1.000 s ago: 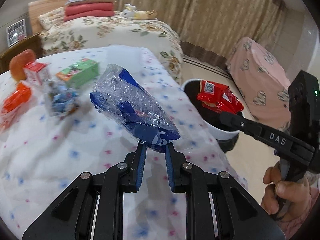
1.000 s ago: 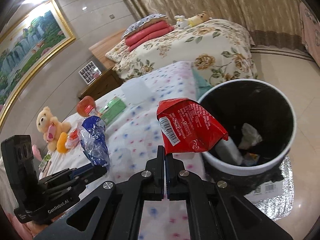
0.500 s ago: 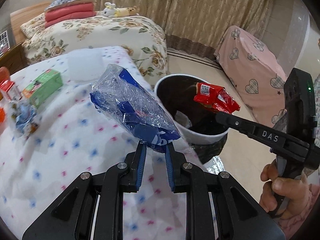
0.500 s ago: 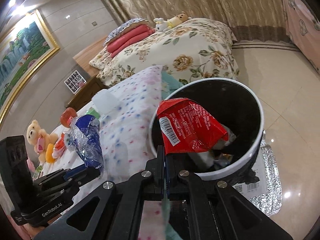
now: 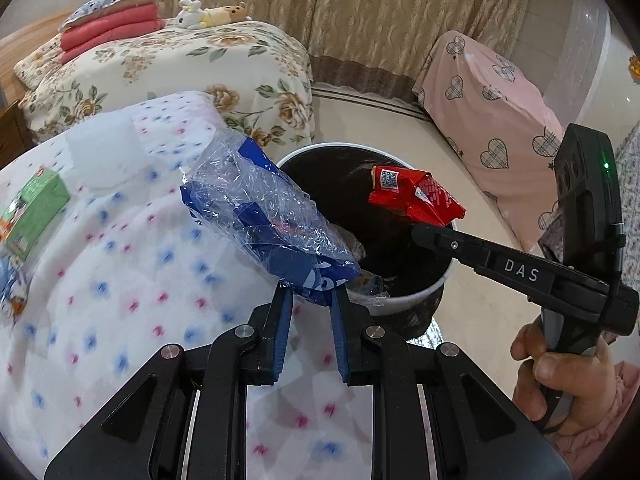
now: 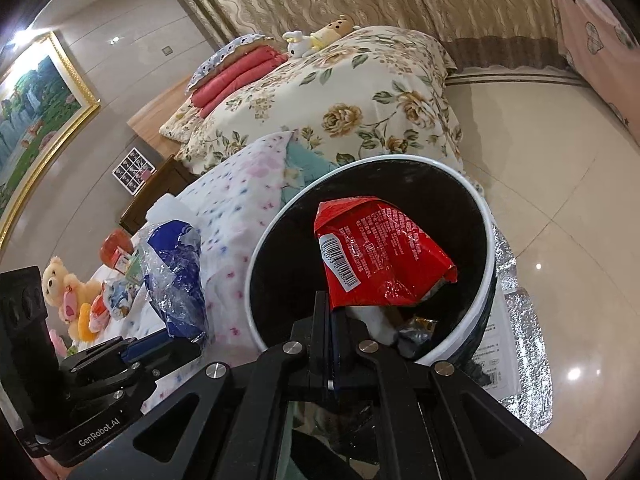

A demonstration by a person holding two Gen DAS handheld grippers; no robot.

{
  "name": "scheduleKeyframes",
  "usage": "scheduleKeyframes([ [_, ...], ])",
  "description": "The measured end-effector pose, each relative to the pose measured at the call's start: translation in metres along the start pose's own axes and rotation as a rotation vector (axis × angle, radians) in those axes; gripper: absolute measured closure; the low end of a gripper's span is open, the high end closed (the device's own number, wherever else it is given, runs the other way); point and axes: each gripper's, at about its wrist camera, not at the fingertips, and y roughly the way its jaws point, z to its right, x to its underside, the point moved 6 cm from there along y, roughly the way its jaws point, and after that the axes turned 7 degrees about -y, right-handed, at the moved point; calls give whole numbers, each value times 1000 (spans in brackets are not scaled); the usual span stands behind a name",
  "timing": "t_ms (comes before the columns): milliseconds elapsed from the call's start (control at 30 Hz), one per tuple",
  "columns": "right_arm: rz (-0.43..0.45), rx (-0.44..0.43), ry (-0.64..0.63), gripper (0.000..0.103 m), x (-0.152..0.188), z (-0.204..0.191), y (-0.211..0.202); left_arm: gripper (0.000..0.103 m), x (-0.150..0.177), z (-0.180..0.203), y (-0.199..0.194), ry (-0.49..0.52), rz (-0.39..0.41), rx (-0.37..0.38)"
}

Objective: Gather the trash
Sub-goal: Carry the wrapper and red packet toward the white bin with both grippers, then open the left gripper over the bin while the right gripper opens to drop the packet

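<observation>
Change: Whereas a second ago the red wrapper [image 6: 384, 252] hung short of the bin [image 6: 486, 240] over the spotted cover, it now sits above the bin's dark mouth, and the bin has come from the right edge to the middle of the left wrist view.
Right claw [image 6: 331, 312]: closed tight on the lower edge of the red wrapper, no gap between the fingers; the person's hand [image 5: 560, 372] grips its handle at the near right.
Left claw [image 5: 309, 300]: clamped on the near end of the blue and clear plastic bag [image 5: 264, 216], fingers a little apart with the film pinched between them.
Blue bag's place: above the bed's [image 5: 120, 280] edge, just left of the bin rim, its far end pointing up and left; not yet over the opening.
Meaning for the task: by my judgement the red wrapper is ready to be let go, while the blue bag needs to go further right first.
Inside the bin: some white and dark scraps already lie at the bottom.
Left to collect: a green box [image 5: 34, 208] and other small packets on the far left of the spotted cover, near a teddy bear [image 6: 66, 284].
In the way: the two claws are close over one opening; the bag's loose film could catch the rim or the right claw's arm.
Around: a floral bed [image 5: 200, 68] beyond, a pink heart cover [image 5: 492, 104] at the right, silver foil [image 6: 524, 332] on the floor beside the bin.
</observation>
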Motion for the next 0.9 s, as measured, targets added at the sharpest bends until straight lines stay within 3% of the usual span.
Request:
scheduleKeyframes([
  [600, -19, 4, 27, 100, -12, 16, 8, 83, -13, 14, 23, 11, -37, 18],
  [733, -15, 8, 36, 96, -13, 17, 7, 69, -12, 15, 23, 1, -39, 18],
  [767, -15, 9, 41, 94, -13, 17, 6, 59, -11, 14, 22, -1, -37, 12],
  [833, -14, 16, 55, 82, -12, 19, 5, 49, -9, 11, 18, -12, -27, 6],
  [900, -6, 14, 65, 59, -11, 20, 2, 47, -8, 7, 14, -21, -19, -7],
])
